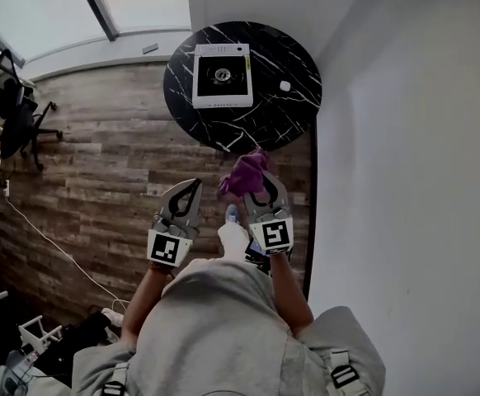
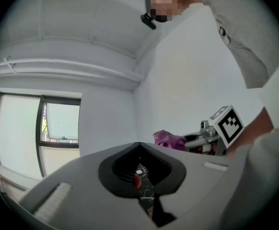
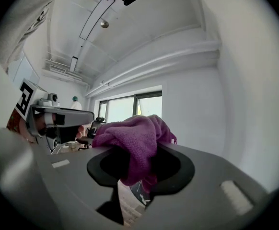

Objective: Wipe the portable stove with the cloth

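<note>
Cloth (image 1: 244, 174), purple and bunched, is pinched in the right gripper (image 1: 258, 181); its jaws stand partly closed on the fabric, with most of the cloth spilling forward and over the tips. Left gripper (image 1: 189, 186) has its jaws pressed together with nothing between them. Both are held out level in front of the person, over the wooden floor (image 1: 100, 155) and well short of the round black marble table (image 1: 281, 126). Portable stove (image 1: 222, 75), white with a central burner, sits left of the tabletop's middle and toward its far edge; a small white object (image 1: 284, 86) lies near the right edge. Step in hand is judged to be the approach. Recommended: bring the cloth down flat on the stove's top, wipe in overlapping strokes around the burner, and brace the stove body with the closed left gripper so it does not slide.
</note>
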`<state>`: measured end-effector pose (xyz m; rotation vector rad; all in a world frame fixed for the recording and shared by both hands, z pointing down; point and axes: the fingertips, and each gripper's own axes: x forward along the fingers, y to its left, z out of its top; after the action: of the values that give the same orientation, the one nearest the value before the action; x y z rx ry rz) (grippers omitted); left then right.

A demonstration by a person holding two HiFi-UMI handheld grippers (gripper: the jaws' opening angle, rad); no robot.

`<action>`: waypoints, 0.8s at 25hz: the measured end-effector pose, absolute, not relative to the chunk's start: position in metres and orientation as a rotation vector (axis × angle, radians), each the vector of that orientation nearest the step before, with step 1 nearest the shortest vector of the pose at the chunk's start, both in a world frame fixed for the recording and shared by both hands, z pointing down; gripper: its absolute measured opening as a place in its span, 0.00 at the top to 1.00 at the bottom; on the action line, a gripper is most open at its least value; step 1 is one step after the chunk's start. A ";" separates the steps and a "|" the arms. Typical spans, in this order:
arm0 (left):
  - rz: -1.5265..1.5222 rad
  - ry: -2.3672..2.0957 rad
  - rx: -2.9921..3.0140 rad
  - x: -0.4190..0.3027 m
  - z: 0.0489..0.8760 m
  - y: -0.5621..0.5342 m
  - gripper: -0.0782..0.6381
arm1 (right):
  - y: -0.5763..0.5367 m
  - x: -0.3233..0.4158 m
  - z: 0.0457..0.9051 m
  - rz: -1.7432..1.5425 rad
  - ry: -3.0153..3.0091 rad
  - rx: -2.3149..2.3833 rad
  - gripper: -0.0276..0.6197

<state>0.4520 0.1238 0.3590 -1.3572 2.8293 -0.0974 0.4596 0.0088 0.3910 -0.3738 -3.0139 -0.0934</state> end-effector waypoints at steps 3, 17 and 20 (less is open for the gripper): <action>-0.187 2.825 -1.385 0.399 0.362 0.120 0.90 | -0.004 0.402 0.398 -0.062 -2.980 -0.394 0.72; -0.157 2.610 -1.979 0.165 0.437 0.144 0.90 | -0.017 0.204 0.487 -0.174 -2.755 0.079 0.72; -0.206 2.409 -2.195 0.120 0.426 0.147 0.90 | -0.024 0.194 0.489 -0.067 -2.693 0.345 0.72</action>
<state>0.1196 0.1473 0.4259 -2.1951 2.4093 -0.2064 0.1937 -0.0240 0.4892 0.3447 -2.6932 -0.0670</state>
